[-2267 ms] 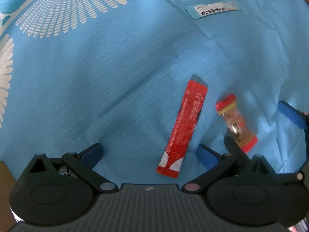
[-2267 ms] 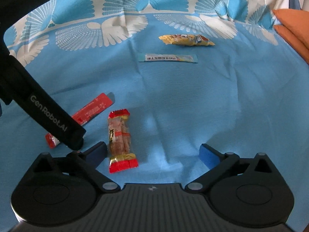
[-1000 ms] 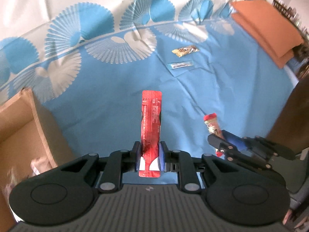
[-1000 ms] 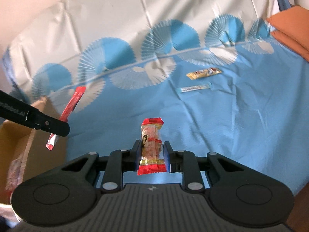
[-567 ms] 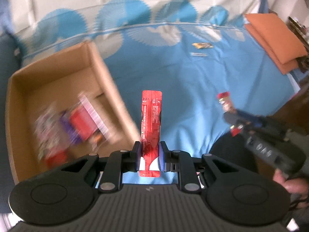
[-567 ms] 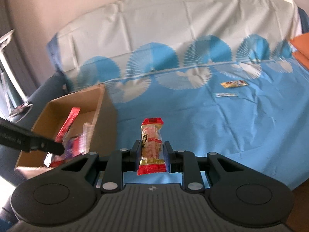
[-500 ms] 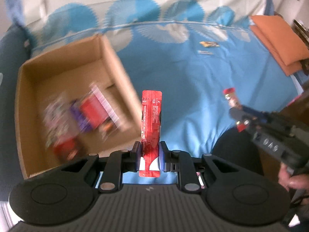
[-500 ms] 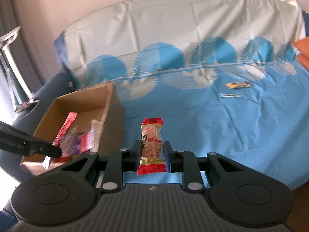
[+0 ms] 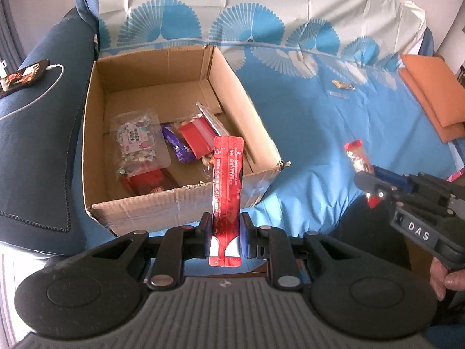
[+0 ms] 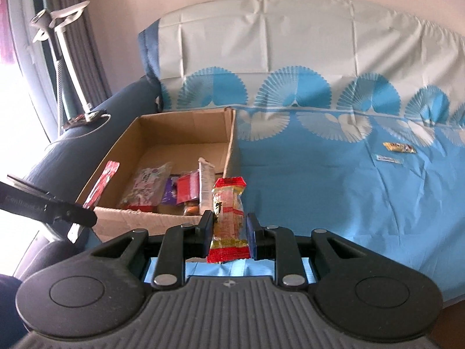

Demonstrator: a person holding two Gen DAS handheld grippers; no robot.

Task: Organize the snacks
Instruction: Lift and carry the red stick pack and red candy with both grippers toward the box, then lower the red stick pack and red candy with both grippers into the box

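Between the pads of the left gripper (image 9: 225, 234) stands a red stick sachet (image 9: 227, 192), pinched by its lower end, its long axis running straight away from the jaws toward the cardboard box (image 9: 186, 206). The box's near wall lies just beyond and below the sachet's tip, so the left hand looks nearer the drop than the right. Off to the right, the right gripper (image 10: 229, 232) clamps a clear red-ended snack bar (image 10: 228, 212) upright; the box sits far-left of it. Several packets already lie in the box. A yellow wrapper (image 10: 399, 147) and a pale blue sachet (image 10: 389, 159) wait far right on the blue fan-patterned sheet (image 10: 319, 180) covering the sofa.
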